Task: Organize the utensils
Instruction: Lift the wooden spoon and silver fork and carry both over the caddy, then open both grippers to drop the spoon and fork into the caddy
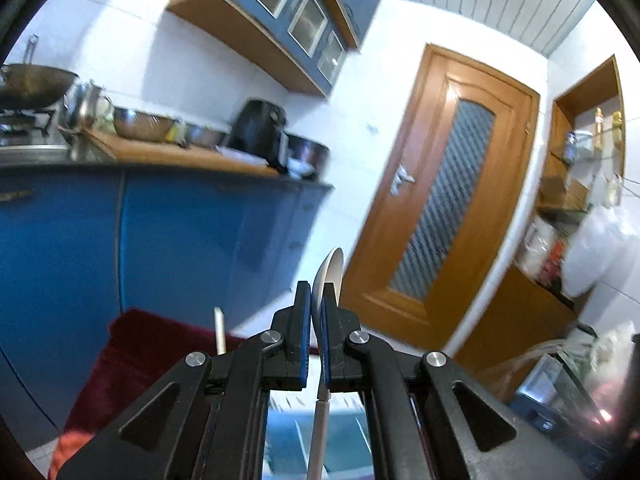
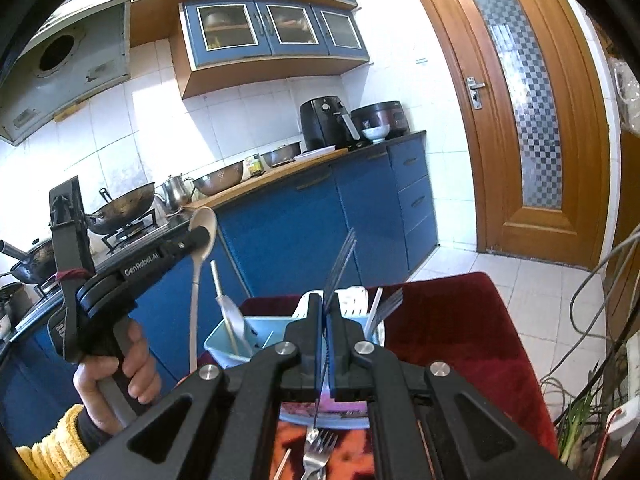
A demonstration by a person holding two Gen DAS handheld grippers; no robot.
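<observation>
Left gripper [image 1: 316, 292]: jaws closed on a pale long-handled spoon [image 1: 327, 276], bowl sticking up past the fingertips, handle running down below the jaws; the right wrist view shows it raised well above the tabletop, held by a hand [image 2: 116, 376] with a yellow sleeve [image 2: 52, 440].
Right gripper [image 2: 324, 308]: jaws closed on a thin metal fork [image 2: 340, 260], tines fanned up above the fingertips, thin stem running down between the pads.
Second fork [image 2: 318, 452]: lies flat on the tabletop below the right gripper, tines toward the camera.
Light blue bin [image 2: 224, 344]: sits on the dark red cloth [image 2: 460, 328], just ahead of the right gripper; holds a spatula-like utensil [image 2: 230, 312] leaning upright.
White slotted holder [image 2: 352, 300]: right behind the blue bin, another fork [image 2: 386, 306] standing in it.
Plate [image 2: 340, 420]: partly hidden under the right gripper, on the tabletop.
Background: blue cabinets [image 2: 320, 216], wok [image 2: 124, 208] on the stove, black air fryer [image 2: 324, 122], wooden door [image 2: 520, 100].
Blur: left wrist view is smeared, small items on the counter unreadable.
</observation>
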